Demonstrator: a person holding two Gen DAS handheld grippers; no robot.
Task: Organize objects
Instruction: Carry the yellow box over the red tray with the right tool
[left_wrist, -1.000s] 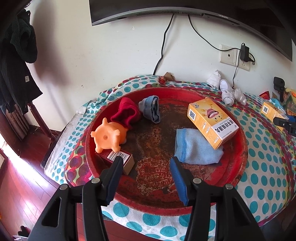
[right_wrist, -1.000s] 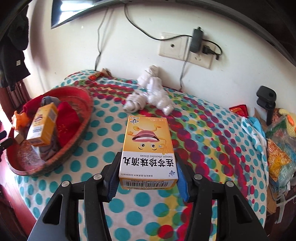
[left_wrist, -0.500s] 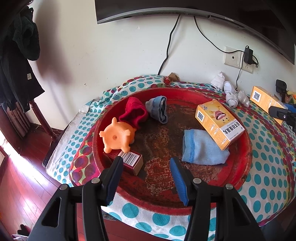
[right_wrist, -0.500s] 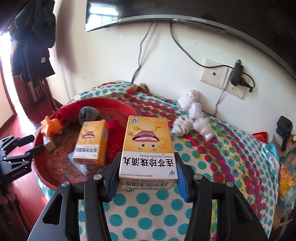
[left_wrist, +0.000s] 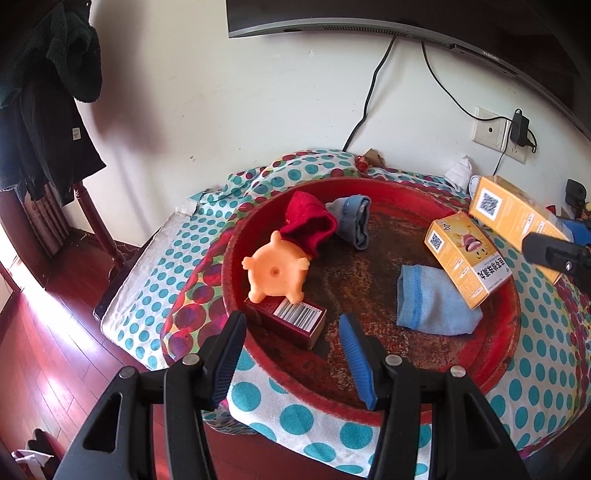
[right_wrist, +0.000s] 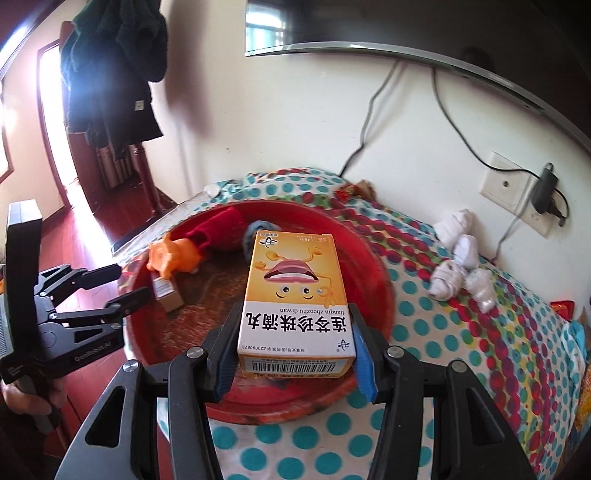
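My right gripper (right_wrist: 295, 314) is shut on a yellow medicine box (right_wrist: 295, 291), held above the near side of the round red tray (right_wrist: 384, 288). In the left wrist view that box (left_wrist: 513, 214) hangs over the tray's right rim (left_wrist: 498, 332). My left gripper (left_wrist: 291, 328) is open at the tray's near-left rim, with nothing pressed between its pads; it also shows in the right wrist view (right_wrist: 133, 282). In the tray lie a dark red box (left_wrist: 291, 319), an orange toy pig (left_wrist: 275, 271), a red cloth (left_wrist: 308, 221), a grey-blue sock (left_wrist: 352, 218), a light blue cloth (left_wrist: 428, 302) and a second yellow box (left_wrist: 465, 258).
The tray rests on a polka-dot cloth (right_wrist: 461, 332) over a table against the wall. White rolled socks (right_wrist: 458, 266) lie by a wall socket with a charger (right_wrist: 543, 192). A dark coat (left_wrist: 44, 110) hangs at the left, above the wooden floor (left_wrist: 55, 350).
My right gripper has carried the yellow box leftwards, from above the dotted cloth to above the tray. The left gripper has drifted a little to the left, still open.
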